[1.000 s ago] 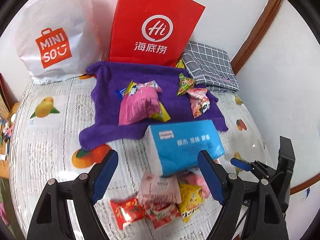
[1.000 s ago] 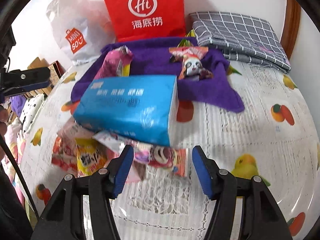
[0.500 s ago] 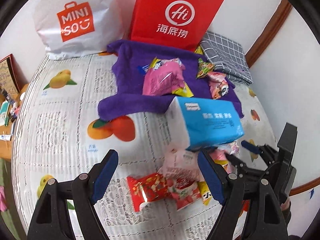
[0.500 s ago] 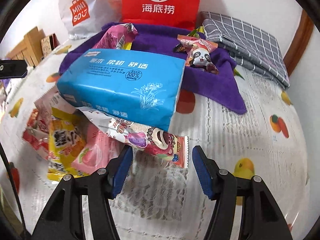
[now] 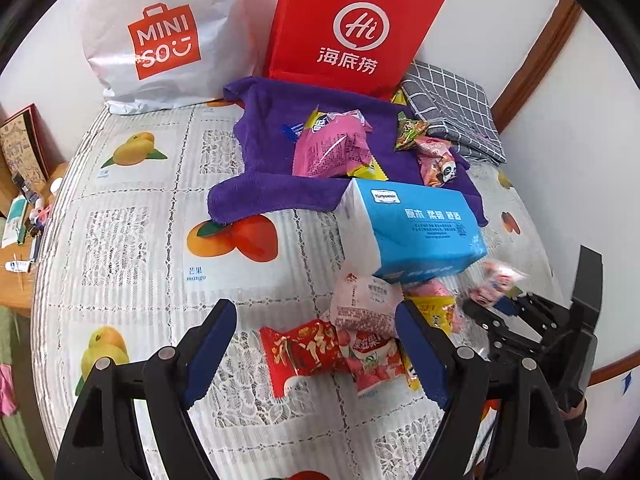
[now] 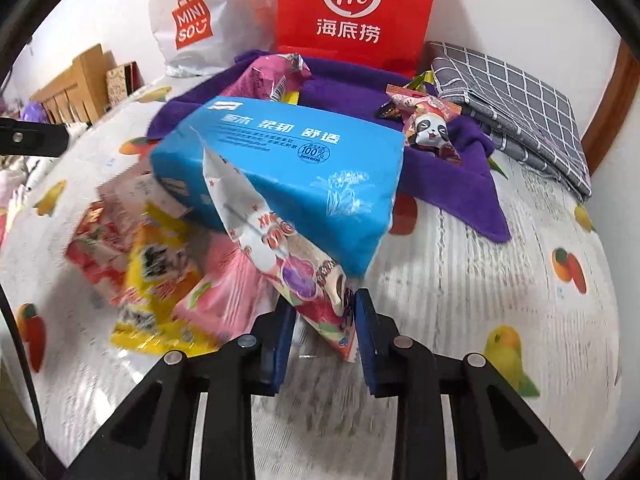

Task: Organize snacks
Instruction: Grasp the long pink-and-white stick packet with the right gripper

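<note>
My right gripper [image 6: 322,320] is shut on a white and pink snack packet [image 6: 276,236] and holds it tilted up in front of a blue tissue pack [image 6: 296,168]. It also shows in the left wrist view [image 5: 496,304]. My left gripper [image 5: 316,344] is open and empty above a red snack packet [image 5: 304,346] and a pale pink pouch [image 5: 364,304]. Several more snacks, among them a yellow packet [image 6: 156,280], lie beside the tissue pack [image 5: 412,228]. A pink bag [image 5: 332,148] and a panda packet [image 5: 438,162] lie on a purple towel [image 5: 272,184].
A red paper bag [image 5: 352,28] and a white Miniso bag [image 5: 160,40] stand at the back against the wall. A folded grey checked cloth [image 5: 452,108] lies at the back right. A fruit-print tablecloth [image 5: 132,248] covers the table. A wooden shelf with small items [image 5: 20,216] is at the left.
My right gripper has closed on the white and pink snack packet and lifted its end from under the tissue pack. My left gripper has shifted left and stays open.
</note>
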`<action>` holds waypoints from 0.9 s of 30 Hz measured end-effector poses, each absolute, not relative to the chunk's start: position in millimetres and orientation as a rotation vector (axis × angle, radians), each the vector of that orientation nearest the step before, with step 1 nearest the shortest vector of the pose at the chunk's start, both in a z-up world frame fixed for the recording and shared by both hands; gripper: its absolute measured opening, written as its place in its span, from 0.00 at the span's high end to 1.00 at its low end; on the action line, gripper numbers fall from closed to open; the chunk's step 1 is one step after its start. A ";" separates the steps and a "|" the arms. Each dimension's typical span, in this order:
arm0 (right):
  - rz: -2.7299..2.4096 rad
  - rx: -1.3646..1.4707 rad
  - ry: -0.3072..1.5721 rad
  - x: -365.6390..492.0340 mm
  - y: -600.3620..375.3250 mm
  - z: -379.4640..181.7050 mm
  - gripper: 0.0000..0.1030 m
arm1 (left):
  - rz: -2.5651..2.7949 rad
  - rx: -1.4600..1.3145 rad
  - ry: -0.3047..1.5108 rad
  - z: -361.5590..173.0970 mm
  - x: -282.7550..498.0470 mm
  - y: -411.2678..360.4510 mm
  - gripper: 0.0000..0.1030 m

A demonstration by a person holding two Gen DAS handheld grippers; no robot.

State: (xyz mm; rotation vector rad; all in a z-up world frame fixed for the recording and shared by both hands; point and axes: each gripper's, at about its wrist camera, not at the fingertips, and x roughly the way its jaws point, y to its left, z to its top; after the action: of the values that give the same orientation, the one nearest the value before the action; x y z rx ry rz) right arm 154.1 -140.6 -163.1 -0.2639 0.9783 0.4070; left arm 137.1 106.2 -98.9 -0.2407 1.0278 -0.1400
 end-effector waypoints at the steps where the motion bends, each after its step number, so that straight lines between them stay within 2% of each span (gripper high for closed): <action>1: 0.411 -0.246 0.986 150.4 -144.0 -160.9 0.75 | -0.140 -0.241 1.026 -97.9 135.1 105.9 0.22; 11: 0.396 -0.062 1.119 106.6 -192.3 -141.3 0.76 | -0.156 -0.251 1.006 -92.6 113.6 98.1 0.22; 19: 0.344 -0.004 1.160 116.2 -195.1 -161.6 0.72 | -0.155 -0.252 1.008 -94.5 108.6 93.1 0.22; 21: 0.329 -0.010 1.155 121.0 -193.9 -165.7 0.63 | -0.153 -0.246 1.012 -96.1 107.9 93.9 0.22; 27: 0.309 -0.031 1.127 132.8 -191.7 -165.6 0.55 | -0.137 -0.256 1.030 -104.3 110.1 101.3 0.22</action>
State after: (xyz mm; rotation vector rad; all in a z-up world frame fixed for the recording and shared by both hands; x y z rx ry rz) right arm 132.8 -191.7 -165.6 -0.0313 1.1270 0.3093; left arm 110.1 101.3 -104.3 -0.2556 1.0296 -0.1372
